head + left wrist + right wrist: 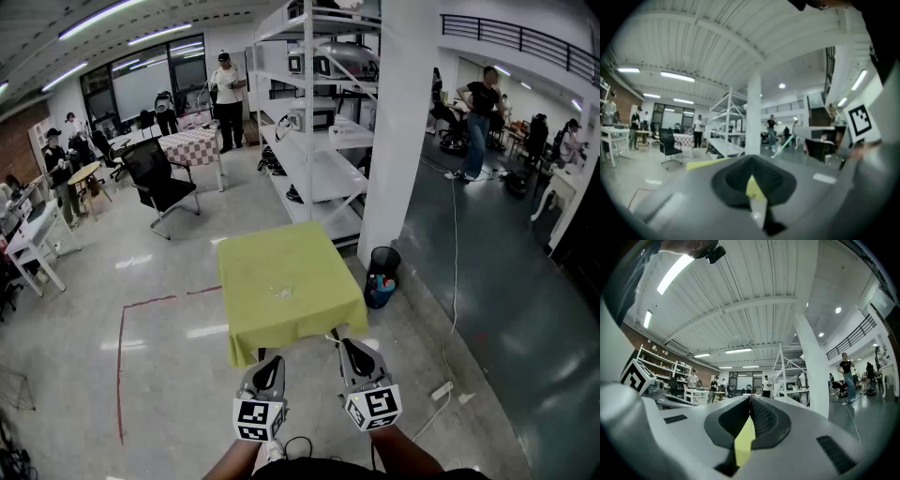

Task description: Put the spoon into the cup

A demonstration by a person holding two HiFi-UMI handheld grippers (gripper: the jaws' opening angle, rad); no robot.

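Head view takes in a wide hall with a pale polished floor [169,328], a white shelving rack [314,141] and a thick white pillar [403,141] behind the worktop [253,272], which is draped in a yellow-green cloth. People stand well apart from it, at the far walls. Open floor lies on the worktop's left and near sides. Its right side is tighter, with a dark bin [381,277] just beside the far right corner and a power strip [441,389] with its cable on the floor.

Low in the picture, short of the worktop's near edge, are the left hand-held gripper [270,364] and the right hand-held gripper [352,347]. Each gripper view shows its jaws pressed together with nothing between them.

One small glinting thing [284,291] lies near the middle of the cloth. It is too small to say whether it is the cup, the spoon or both.

The risks as I judge them: a clear cup is hard to see and easy to knock over, the hanging cloth hides the legs so a bump could shift what lies on it, and the jaws must spread before they reach the spoon.
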